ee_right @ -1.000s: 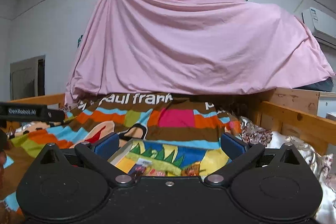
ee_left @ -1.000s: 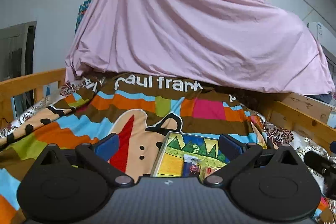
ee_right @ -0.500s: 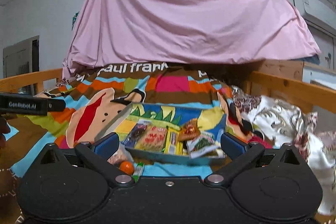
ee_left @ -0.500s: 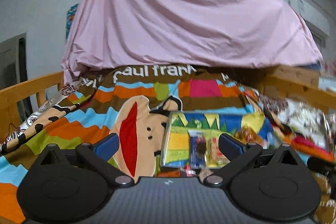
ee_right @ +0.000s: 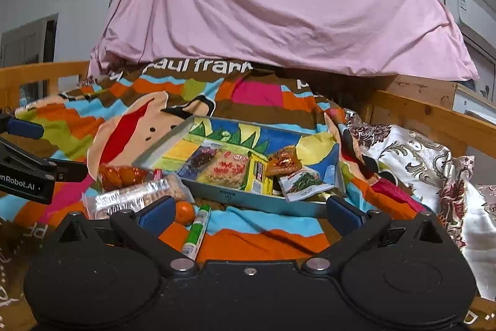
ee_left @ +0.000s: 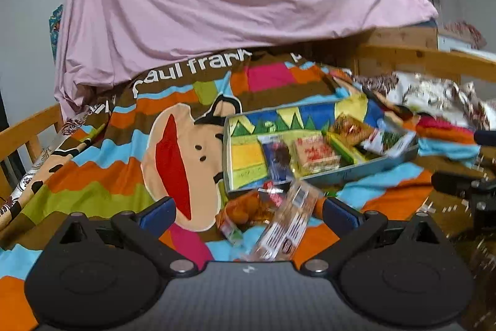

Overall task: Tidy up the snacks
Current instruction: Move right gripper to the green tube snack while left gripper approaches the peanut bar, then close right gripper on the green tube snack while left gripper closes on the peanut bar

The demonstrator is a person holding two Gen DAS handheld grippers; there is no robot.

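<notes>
A grey tray (ee_right: 257,201) with a colourful picture bottom lies on the striped blanket (ee_right: 257,230). In it are a dark packet (ee_right: 198,158), a pink packet (ee_right: 228,169), a yellow box (ee_right: 257,176), an orange packet (ee_right: 283,160) and a white-green packet (ee_right: 303,180). Loose in front of the tray (ee_left: 341,172) lie an orange bag (ee_left: 245,210), a clear cracker sleeve (ee_left: 288,225), a tangerine (ee_right: 185,211) and a green-white tube (ee_right: 197,230). My left gripper (ee_left: 249,213) hangs open over the cracker sleeve. My right gripper (ee_right: 251,213) is open, just before the tray's front wall.
A pink sheet (ee_right: 279,5) hangs behind the bed. Wooden rails (ee_right: 434,114) run along both sides. Patterned white fabric (ee_right: 427,163) is heaped to the right of the tray. The left gripper's body (ee_right: 24,172) shows at the right wrist view's left edge.
Both views have tipped downward toward the blanket. The tray and the loose snacks in front of it have come into fuller view. Both grippers stay open.
</notes>
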